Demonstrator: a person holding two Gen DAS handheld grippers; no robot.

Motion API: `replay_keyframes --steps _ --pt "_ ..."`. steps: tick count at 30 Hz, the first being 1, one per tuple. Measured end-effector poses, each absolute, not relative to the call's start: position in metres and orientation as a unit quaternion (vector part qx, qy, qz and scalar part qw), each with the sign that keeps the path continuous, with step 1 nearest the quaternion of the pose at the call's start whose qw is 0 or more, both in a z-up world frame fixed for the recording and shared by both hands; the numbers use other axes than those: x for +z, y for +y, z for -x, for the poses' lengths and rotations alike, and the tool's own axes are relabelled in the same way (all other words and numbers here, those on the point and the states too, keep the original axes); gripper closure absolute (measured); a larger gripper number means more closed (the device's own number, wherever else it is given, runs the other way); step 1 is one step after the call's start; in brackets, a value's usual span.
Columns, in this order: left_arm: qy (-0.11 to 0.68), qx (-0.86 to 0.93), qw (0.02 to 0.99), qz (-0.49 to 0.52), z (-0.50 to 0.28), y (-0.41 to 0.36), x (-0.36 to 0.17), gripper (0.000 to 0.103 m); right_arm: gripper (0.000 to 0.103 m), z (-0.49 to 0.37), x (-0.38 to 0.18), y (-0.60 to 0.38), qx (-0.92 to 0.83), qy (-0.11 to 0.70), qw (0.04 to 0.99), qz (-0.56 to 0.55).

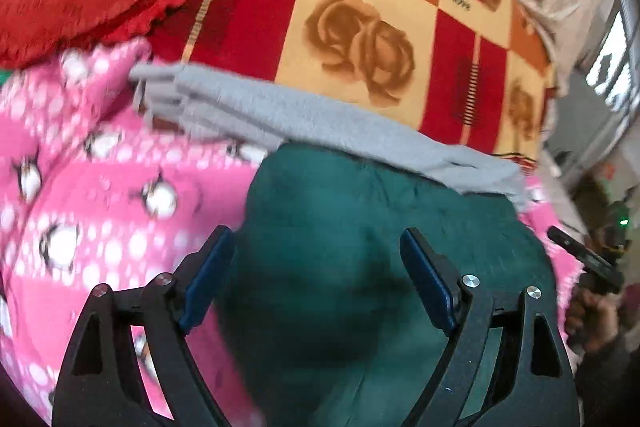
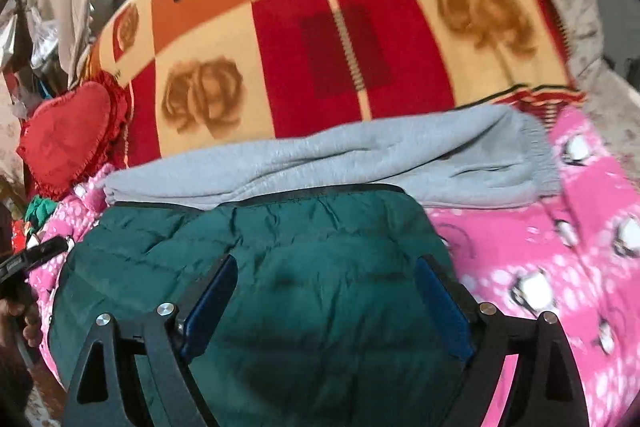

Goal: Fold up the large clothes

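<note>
Two grippers, left gripper (image 1: 316,247) and right gripper (image 2: 324,277), jaws released, above green jacket (image 2: 280,267), frame centre; grey garment (image 2: 360,155) beyond. Judged step: regrasp. Next: pinch hem.

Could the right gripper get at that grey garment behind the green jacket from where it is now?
Probably yes. The right gripper is open over the green jacket, and the grey garment lies just beyond it with its top uncovered. Nothing stands between them; only its near edge tucks under the jacket.
</note>
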State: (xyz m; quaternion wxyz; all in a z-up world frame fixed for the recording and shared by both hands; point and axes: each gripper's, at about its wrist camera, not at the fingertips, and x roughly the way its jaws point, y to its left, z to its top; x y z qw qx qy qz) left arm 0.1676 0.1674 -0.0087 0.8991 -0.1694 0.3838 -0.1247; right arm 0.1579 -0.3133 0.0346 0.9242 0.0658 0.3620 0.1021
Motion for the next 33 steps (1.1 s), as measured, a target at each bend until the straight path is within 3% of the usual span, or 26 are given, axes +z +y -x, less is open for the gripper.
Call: replay_keyframes --steps 7,11,16,18,22,23,33 --pt "0.427 -0.182 0.845 0.265 -0.155 0.192 -0.062 0.017 0.013 -0.145 0.002 -0.298 0.096 0.371 0.923 -0.036" --pt "0.431 -0.210 0.833 0.276 -0.168 0.192 -0.066 0.009 0.009 -0.146 -0.004 -0.295 0.086 0.369 0.925 -0.025" --pt "0.428 -0.217 0.845 0.237 -0.178 0.186 -0.066 0.007 0.007 -0.147 -0.007 -0.297 0.085 0.367 0.926 -0.029" --pt "0.416 -0.206 0.860 0.212 -0.174 0.181 -0.068 0.011 0.007 -0.145 -0.007 -0.301 0.091 0.369 0.924 -0.039" --pt "0.384 -0.213 0.877 0.196 -0.158 0.180 -0.069 0.049 0.007 -0.138 0.004 -0.320 0.126 0.366 0.919 -0.076" --pt "0.379 -0.210 0.882 0.187 -0.154 0.177 -0.068 0.053 0.007 -0.134 0.006 -0.327 0.127 0.359 0.921 -0.085" --pt "0.364 -0.204 0.887 0.198 -0.151 0.179 -0.074 0.055 0.007 -0.158 -0.030 -0.412 0.146 0.407 0.881 -0.191"
